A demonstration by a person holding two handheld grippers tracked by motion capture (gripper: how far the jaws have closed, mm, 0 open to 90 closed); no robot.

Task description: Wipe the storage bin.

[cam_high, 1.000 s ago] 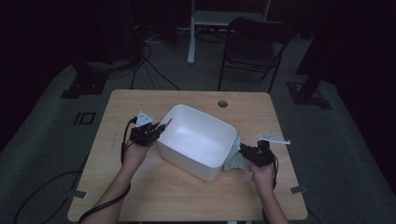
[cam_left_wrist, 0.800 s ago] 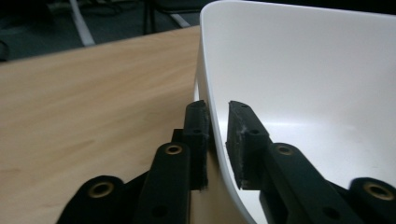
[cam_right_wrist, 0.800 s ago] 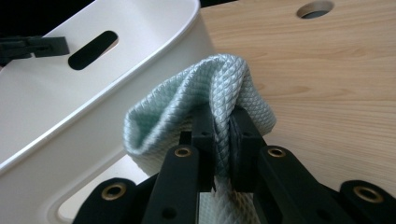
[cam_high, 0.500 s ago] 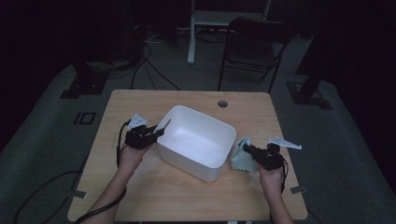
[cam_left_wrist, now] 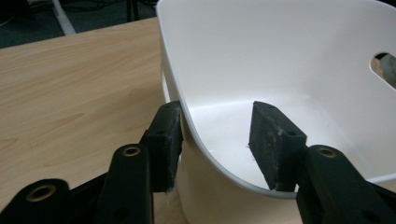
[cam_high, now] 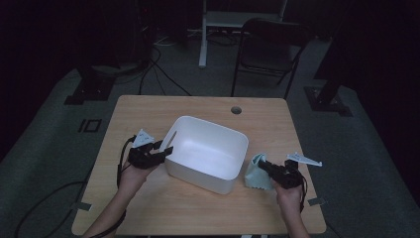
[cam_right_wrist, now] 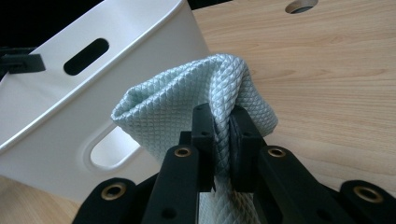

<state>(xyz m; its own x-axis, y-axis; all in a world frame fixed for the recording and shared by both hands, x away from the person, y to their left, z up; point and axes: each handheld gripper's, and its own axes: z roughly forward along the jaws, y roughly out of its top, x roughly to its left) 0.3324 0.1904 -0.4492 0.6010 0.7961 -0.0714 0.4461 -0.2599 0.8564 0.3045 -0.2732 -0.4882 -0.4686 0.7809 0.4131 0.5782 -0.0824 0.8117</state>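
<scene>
With its jaws just opened astride the rim, our left gripper (cam_high: 166, 150) stands loose at the white rectangular plastic tub (cam_high: 208, 148) mid-table; beside the tub's right wall, our right gripper (cam_high: 263, 166) pinches the pale-green quilted cloth (cam_high: 256, 174).

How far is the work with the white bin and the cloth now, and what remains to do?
Done: the right gripper has pinched the pale green cloth and holds it beside the white bin, outside it. In hand: the left gripper straddles the bin's rim, its jaws have just been opening, and one pad stands clear of the wall. Left, probably: the cloth may go into the bin, which looks empty.
</scene>
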